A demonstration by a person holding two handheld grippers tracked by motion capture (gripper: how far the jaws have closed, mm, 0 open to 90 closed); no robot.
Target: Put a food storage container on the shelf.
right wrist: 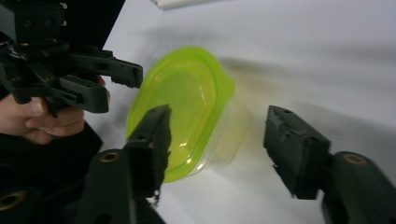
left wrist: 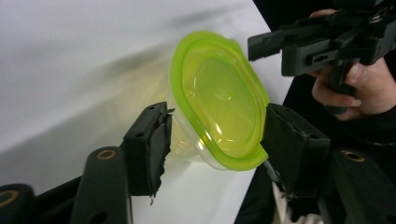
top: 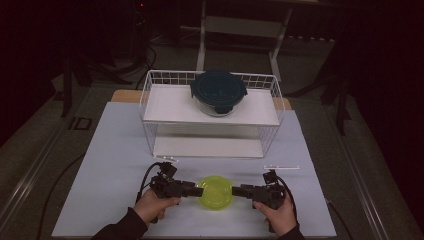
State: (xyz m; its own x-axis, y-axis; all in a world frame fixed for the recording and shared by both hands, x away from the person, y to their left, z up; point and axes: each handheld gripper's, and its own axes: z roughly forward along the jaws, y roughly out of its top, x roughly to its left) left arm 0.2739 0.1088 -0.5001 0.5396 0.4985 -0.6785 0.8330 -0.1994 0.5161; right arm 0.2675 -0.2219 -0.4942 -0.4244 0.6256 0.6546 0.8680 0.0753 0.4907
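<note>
Yellow-green-lidded clear plastic container [top: 215,192]: sitting on the white table [top: 115,165] near its front edge, between both grippers.
Left gripper [top: 198,190]: reaching in from the container's left; in the left gripper view, jaws bracketing container [left wrist: 217,100], both pads touching lid rim and wall, clamped on it.
Right gripper [top: 236,190]: reaching in from the right; in the right gripper view, jaws standing apart around container [right wrist: 187,109], far pad clear of the wall.
White wire shelf rack [top: 150,95]: standing farther back on the table.
Dark-lidded round container [top: 218,91]: resting on the rack's upper shelf.
</note>
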